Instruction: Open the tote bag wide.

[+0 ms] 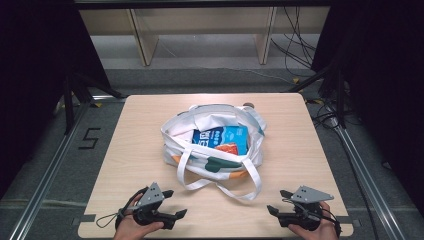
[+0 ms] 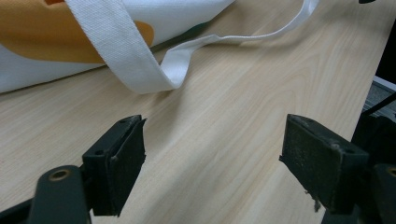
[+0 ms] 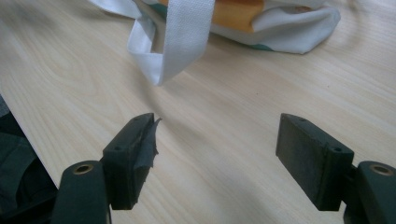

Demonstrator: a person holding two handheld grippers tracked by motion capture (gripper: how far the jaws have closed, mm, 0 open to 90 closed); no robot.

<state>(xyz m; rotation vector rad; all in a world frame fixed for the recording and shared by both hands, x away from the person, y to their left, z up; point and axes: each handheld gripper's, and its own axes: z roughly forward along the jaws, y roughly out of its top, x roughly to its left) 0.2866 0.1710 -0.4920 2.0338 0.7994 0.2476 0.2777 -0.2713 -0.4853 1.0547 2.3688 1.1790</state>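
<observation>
A white tote bag (image 1: 210,162) with orange and green patches lies open in the middle of the wooden table (image 1: 130,150). Inside it lie a blue packet (image 1: 222,136) and a small orange packet (image 1: 229,148). Its white strap (image 1: 240,192) loops toward the front edge, seen close as the strap (image 2: 135,60) and the strap (image 3: 180,42). My left gripper (image 1: 175,204) rests open near the front left, its jaws wide over bare wood (image 2: 212,165). My right gripper (image 1: 278,201) is open at the front right (image 3: 215,158), nothing between its pads.
Wooden shelf legs (image 1: 142,42) and cables (image 1: 300,45) stand on the floor beyond the table. Metal rails (image 1: 47,175) run along both sides. The table's front edge is just below both hands.
</observation>
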